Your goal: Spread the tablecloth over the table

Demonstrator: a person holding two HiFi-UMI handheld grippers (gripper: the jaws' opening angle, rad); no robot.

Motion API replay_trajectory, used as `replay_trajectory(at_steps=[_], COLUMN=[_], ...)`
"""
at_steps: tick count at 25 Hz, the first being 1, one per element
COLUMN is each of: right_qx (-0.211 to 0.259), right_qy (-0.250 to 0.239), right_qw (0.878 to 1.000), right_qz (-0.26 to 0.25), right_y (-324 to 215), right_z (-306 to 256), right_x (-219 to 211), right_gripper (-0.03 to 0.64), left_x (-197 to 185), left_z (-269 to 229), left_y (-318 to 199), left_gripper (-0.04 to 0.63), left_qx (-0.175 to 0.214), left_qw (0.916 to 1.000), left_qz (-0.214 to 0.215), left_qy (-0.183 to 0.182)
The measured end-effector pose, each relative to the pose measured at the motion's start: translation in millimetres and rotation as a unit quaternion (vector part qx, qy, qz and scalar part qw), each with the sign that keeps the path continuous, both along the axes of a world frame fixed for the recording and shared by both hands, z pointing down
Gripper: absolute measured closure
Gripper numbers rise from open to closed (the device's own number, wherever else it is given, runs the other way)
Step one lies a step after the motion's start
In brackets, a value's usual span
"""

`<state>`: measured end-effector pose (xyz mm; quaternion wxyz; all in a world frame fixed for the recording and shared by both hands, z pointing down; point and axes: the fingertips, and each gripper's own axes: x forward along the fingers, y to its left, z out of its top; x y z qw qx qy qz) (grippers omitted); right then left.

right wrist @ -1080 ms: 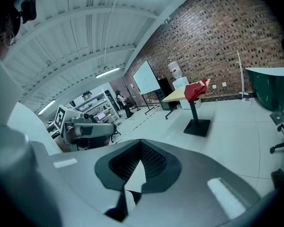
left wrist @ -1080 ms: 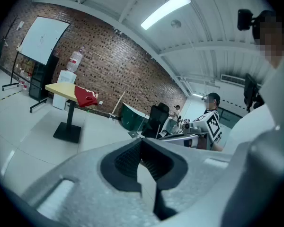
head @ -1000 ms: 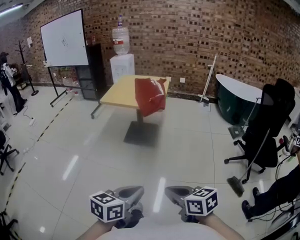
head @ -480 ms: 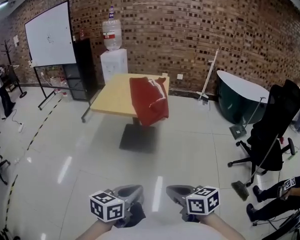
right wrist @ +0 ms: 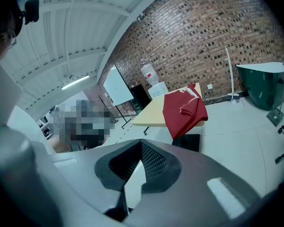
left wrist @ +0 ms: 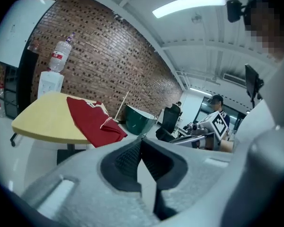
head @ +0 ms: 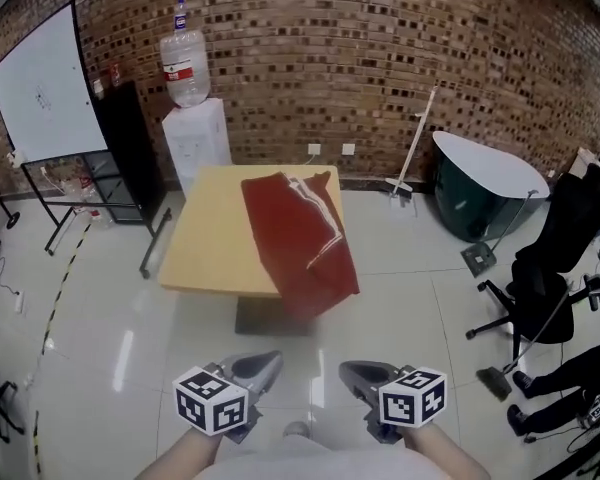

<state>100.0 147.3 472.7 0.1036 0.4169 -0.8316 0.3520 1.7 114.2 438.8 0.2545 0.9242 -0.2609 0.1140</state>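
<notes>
A folded red tablecloth lies on the right part of a square yellow table, and its near end droops over the table's front edge. The same red tablecloth shows ahead in both gripper views, on the yellow table. My left gripper and right gripper are low in the head view, side by side, well short of the table. Both are shut with nothing between the jaws.
A water dispenser stands behind the table, a whiteboard and black cabinet at the back left. A dark green tub, a leaning pole, a black office chair and a seated person's legs are on the right.
The table and red cloth have grown larger and closer in the head view as I walk toward them. Both grippers keep their places at the bottom, still shut.
</notes>
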Motion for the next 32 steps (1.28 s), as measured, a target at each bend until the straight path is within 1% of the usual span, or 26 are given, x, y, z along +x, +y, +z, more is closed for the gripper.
replay_trajectory(at_steps=[3,8,11,15,18,19,24,26,29,32], right_qx=[-0.004,-0.018,-0.024,-0.030,-0.037,-0.040,-0.059,-0.069,-0.083,-0.103], right_qy=[0.007,0.005,-0.001,-0.011,-0.015,-0.017,-0.041,-0.050,-0.062,-0.095], right_qw=[0.999,0.996,0.995,0.993,0.992,0.991,0.986,0.984,0.982,0.979], right_qz=[0.033,0.083,0.100,0.116,0.123,0.125,0.148,0.156,0.155,0.148], right_y=[-33,-60,-71,-87,-102,-107,-136,-147,-165,-181], right_z=[2,15,21,31,38,41,62,75,96,115], right_x=[9,35,50,71,86,91,122,133,142,143], right_gripper=[0.618,0.618,0.618,0.618,0.618,0.618,0.618,0.618,0.618,0.618], left_x=[5,27,41,62,77,83,111,119,128,137], left_z=[4,31,43,57,66,69,89,102,124,142], left_y=[-43,-77,-91,-115,-132,-138,-171,-182,-201,-216], left_gripper=[0.594,0.594,0.594,0.594,0.592,0.582,0.499,0.463,0.446,0.418], left_qx=[0.015,-0.017,-0.021,-0.037,-0.066,-0.077,-0.125,-0.145,-0.172,-0.206], left_qw=[0.9997,0.9989,0.9978,0.9969,0.9953,0.9944,0.9900,0.9875,0.9831,0.9773], left_qz=[0.016,0.040,0.054,0.056,0.063,0.066,0.062,0.058,0.048,0.033], left_qy=[-0.009,-0.014,-0.033,-0.041,-0.032,-0.028,-0.016,-0.023,-0.038,-0.038])
